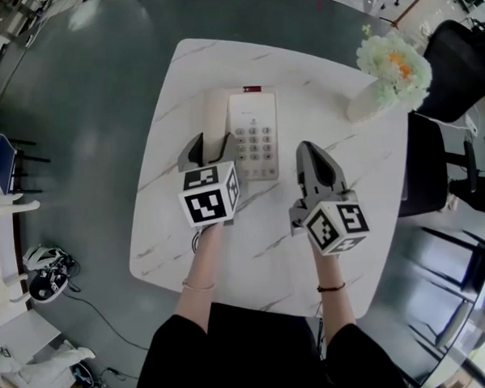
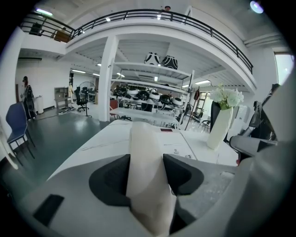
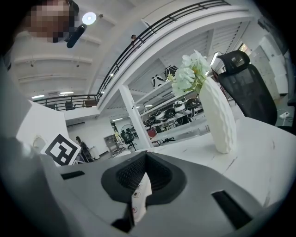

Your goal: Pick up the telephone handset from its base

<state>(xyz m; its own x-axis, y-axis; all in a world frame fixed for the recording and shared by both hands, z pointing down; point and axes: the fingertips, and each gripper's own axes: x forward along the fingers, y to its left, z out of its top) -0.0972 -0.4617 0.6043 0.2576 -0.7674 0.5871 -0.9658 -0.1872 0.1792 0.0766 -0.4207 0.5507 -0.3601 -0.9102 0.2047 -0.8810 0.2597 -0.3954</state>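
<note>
A cream telephone (image 1: 253, 136) lies on the white marble table (image 1: 254, 253), its handset (image 1: 216, 117) resting along the base's left side. My left gripper (image 1: 210, 146) straddles the handset's near end. In the left gripper view the handset (image 2: 145, 162) fills the gap between the dark pads (image 2: 111, 178) and touches both. It still lies on the base. My right gripper (image 1: 309, 153) hovers to the right of the phone with its jaws together and nothing held. In the right gripper view only a thin sliver of the keypad shows through the gripper (image 3: 143, 176).
A white vase (image 1: 367, 103) of pale flowers (image 1: 394, 63) stands at the table's far right, also visible as the vase (image 2: 219, 127) and the vase (image 3: 217, 120). A black office chair (image 1: 454, 56) sits beyond the right edge. The near table edge is by the person's body.
</note>
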